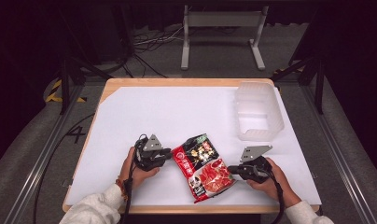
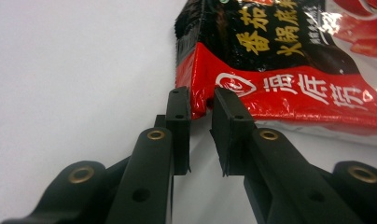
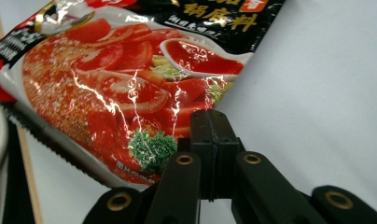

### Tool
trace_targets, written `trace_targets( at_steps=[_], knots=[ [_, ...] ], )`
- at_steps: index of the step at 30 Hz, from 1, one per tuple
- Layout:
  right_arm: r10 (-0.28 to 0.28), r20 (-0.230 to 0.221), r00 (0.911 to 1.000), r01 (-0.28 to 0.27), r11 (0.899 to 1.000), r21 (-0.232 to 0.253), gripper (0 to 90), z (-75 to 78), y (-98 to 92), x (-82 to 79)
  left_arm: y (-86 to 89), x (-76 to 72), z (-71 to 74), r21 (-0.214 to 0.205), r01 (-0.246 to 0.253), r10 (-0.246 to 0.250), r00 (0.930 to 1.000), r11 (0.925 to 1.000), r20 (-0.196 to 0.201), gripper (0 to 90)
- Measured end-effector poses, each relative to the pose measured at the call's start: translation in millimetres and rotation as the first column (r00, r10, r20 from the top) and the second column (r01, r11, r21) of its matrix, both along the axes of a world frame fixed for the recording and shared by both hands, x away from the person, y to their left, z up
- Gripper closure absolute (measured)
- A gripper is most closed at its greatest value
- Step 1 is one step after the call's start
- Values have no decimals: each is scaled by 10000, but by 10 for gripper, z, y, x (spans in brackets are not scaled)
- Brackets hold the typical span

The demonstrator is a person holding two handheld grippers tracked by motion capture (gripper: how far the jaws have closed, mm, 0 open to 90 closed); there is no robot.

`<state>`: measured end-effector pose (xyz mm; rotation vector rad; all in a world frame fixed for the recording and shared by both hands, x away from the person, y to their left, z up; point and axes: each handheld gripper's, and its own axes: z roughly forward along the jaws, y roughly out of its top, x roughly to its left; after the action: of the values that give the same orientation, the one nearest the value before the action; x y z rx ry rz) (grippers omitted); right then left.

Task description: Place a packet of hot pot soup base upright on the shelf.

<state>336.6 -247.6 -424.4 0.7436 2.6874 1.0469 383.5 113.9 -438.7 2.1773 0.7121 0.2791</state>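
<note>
Sleeves of white fabric come in from the near edge of the table, and each hand holds a black two-jaw gripper. The left gripper (image 1: 167, 152) points at the near-left corner of a glossy red and black food pouch (image 1: 203, 165) with a tomato picture. In the left gripper view, the left gripper (image 2: 201, 109) has its jaws a little apart, and the red corner of the pouch (image 2: 280, 60) stands in the narrow gap between them; the pads do not press on it as far as I can see. The right gripper (image 1: 231, 169) is at the right edge of the pouch. In the right gripper view, the right gripper (image 3: 213, 122) has its jaws clenched together, and the edge of the pouch (image 3: 112, 88) seems pinched between them, near the printed broccoli.

The pouch lies tilted on the white sheet (image 1: 177, 112) that covers the wooden table (image 1: 177, 82), between the two grippers and near the front edge. Farther back, at the right side, a clear plastic rectangular container (image 1: 257, 111) stands upright and apart from the pouch. Behind the table a grey metal frame (image 1: 222, 35) stands on the floor.
</note>
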Motion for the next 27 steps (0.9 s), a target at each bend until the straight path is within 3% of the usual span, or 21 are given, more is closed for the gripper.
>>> trace_targets(
  at_steps=[3,10,16,22,25,27],
  knots=[
    [193,-269,9995,-188,9996,201,900,-11,-7,-31,-44,63,2,-73,-114,113,9999,9999,-39,778],
    [568,-180,9982,-566,9983,95,900,-4,50,-95,-118,173,6,-152,-220,220,9997,9996,-43,777],
    [830,-287,9961,-825,9964,182,900,-3,106,-132,-176,298,-6,-489,-431,415,9985,9979,-346,758],
    [1059,-305,9939,-1053,9942,201,900,-7,170,-173,-235,353,-36,-447,-407,391,9986,9982,-366,769],
    [1132,-299,9931,-1125,9934,227,899,10,189,-178,-236,385,-22,-502,-398,372,9979,9979,-524,734],
    [894,-24,9960,-893,9955,319,845,53,172,-162,-201,383,-6,-677,-375,326,9969,9970,-710,679]
  ],
)
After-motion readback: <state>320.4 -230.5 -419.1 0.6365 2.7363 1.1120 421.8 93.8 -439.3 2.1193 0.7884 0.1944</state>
